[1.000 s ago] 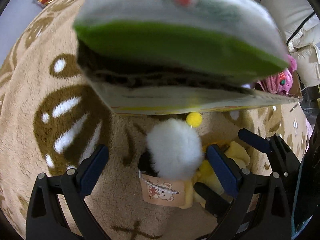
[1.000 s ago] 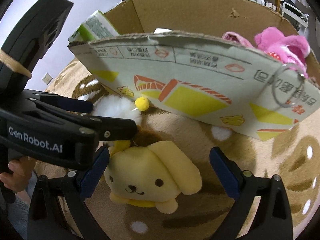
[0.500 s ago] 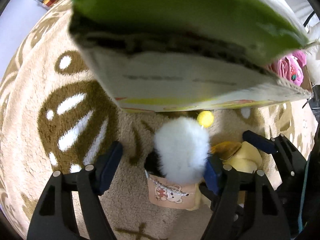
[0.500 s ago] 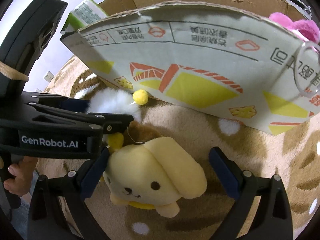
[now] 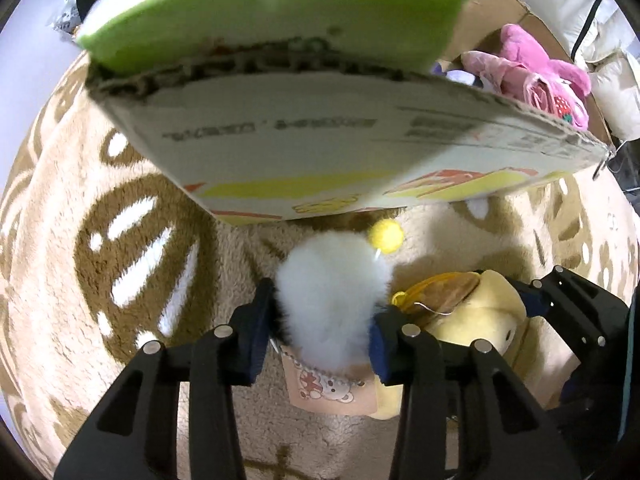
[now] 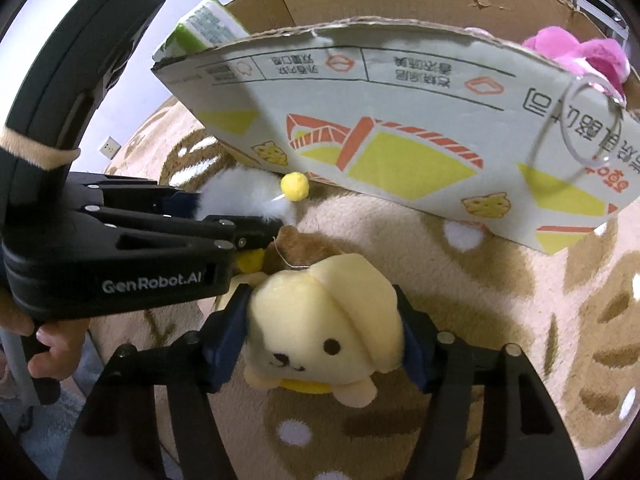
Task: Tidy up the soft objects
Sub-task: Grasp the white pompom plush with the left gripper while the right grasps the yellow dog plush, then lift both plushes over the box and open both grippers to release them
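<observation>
My white fluffy toy [image 5: 332,300] hides the inner faces of my left gripper [image 5: 318,340] pads, and the paper tag [image 5: 330,388] under it is partly covered by the fluff, its little drawing too small to read. The green pack [image 5: 280,12] is blurred and cut off by the top edge of the left wrist view, and the box flap [image 5: 320,140] hides most of the pink plush [image 5: 536,76] behind it. In the right wrist view my left gripper body covers most of the white toy, and my hand [image 6: 44,344] is cut off at the left edge.
</observation>
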